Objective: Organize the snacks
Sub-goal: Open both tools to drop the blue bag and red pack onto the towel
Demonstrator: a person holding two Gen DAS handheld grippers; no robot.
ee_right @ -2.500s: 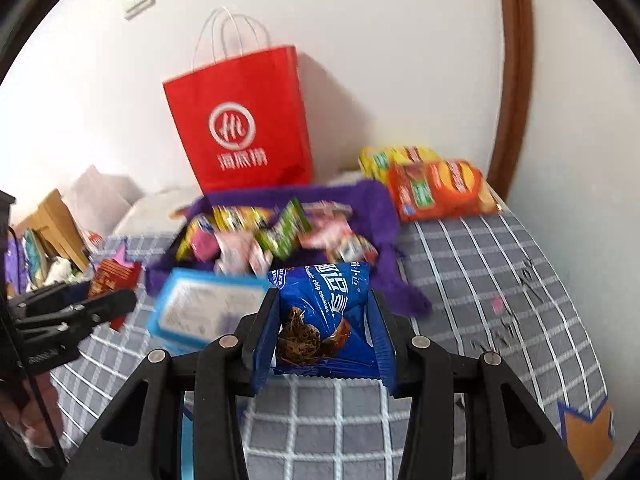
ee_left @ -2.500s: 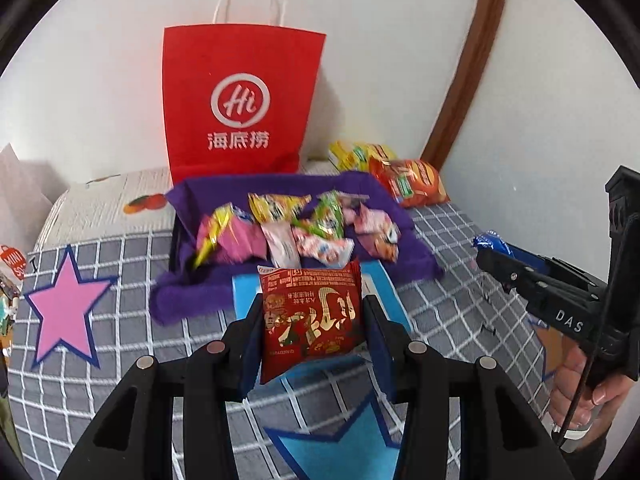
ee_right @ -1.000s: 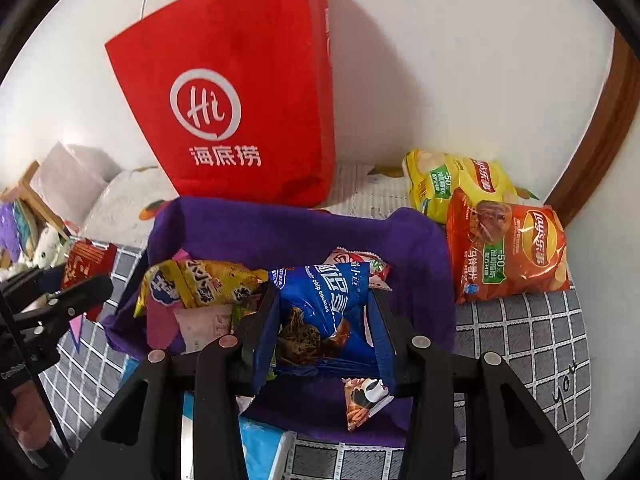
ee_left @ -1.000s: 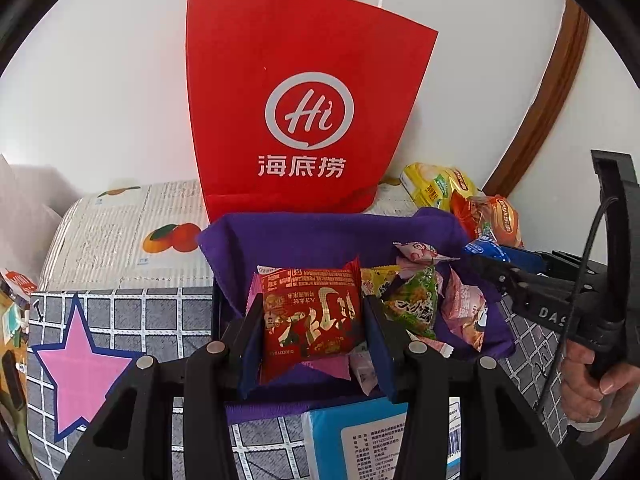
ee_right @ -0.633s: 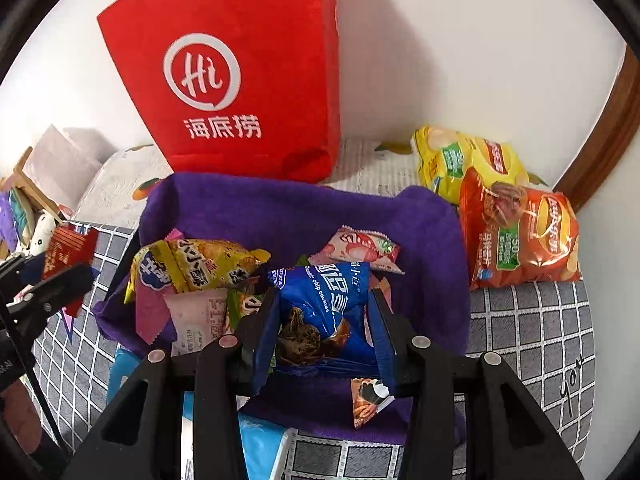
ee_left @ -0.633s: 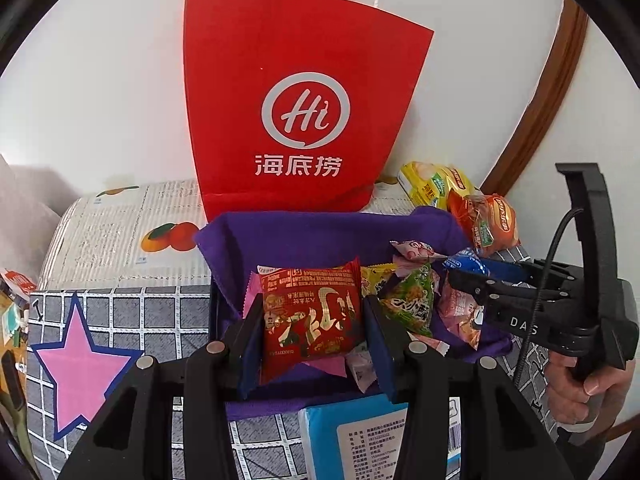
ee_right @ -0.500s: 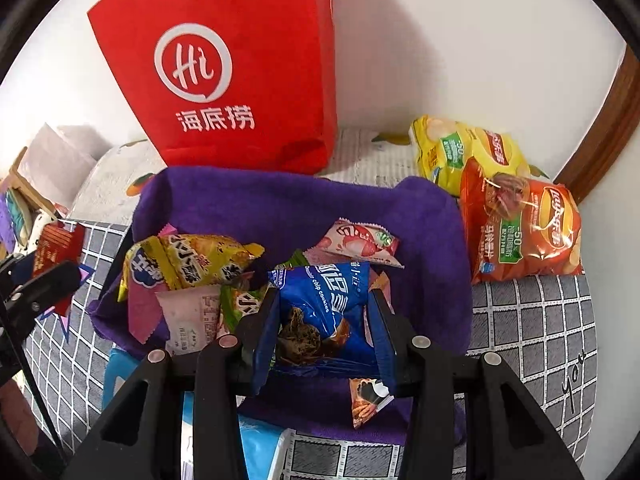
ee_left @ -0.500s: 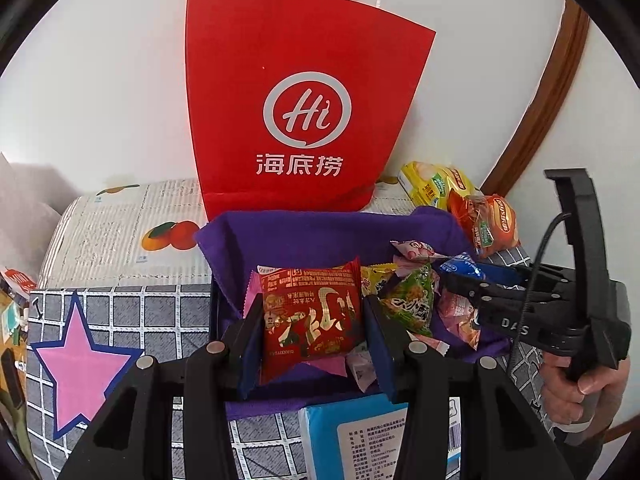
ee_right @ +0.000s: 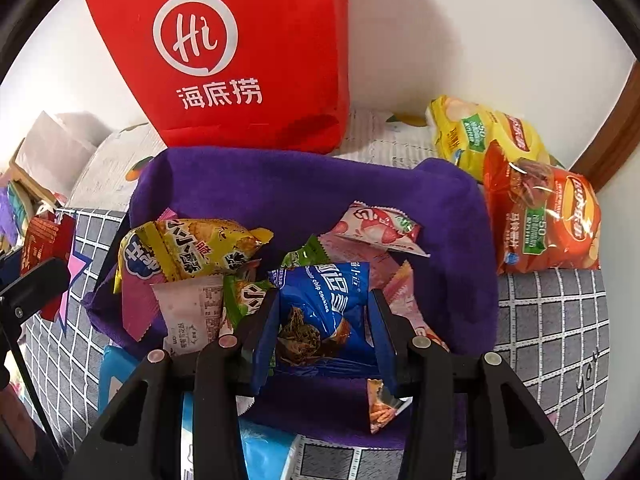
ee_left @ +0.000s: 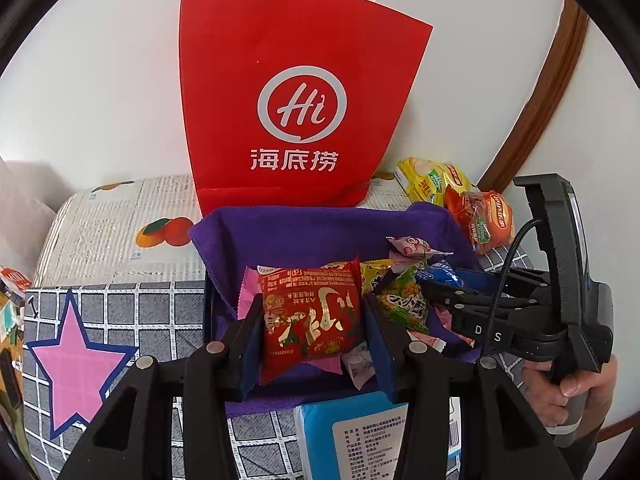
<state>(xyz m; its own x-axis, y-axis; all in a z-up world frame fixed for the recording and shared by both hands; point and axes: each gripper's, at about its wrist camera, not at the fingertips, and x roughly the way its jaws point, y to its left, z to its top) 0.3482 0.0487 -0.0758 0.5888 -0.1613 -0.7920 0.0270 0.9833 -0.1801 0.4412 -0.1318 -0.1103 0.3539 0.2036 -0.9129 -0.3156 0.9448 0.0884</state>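
Note:
My left gripper [ee_left: 312, 316] is shut on a red snack packet [ee_left: 310, 312], held above the near left part of a purple-lined box [ee_left: 304, 232] full of small snacks. My right gripper [ee_right: 324, 312] is shut on a blue chocolate chip cookie packet [ee_right: 320, 308], low over the box's [ee_right: 280, 184] middle. In the left wrist view the right gripper [ee_left: 432, 292] reaches in from the right, a hand [ee_left: 576, 392] on its handle, the blue packet [ee_left: 440, 274] at its tip. The left gripper's finger [ee_right: 36, 284] and the red packet [ee_right: 44, 240] show at the left edge of the right wrist view.
A tall red paper bag [ee_left: 296, 100] stands against the wall behind the box. Yellow [ee_right: 480, 132] and orange [ee_right: 548, 220] chip bags lie at the back right. A blue tissue pack [ee_left: 360, 440] lies in front of the box on a grey checked cloth [ee_right: 560, 320] with stars.
My right gripper has sunk lower over the box with the blue packet and tipped downward. My left gripper with the red packet has held still over the last second.

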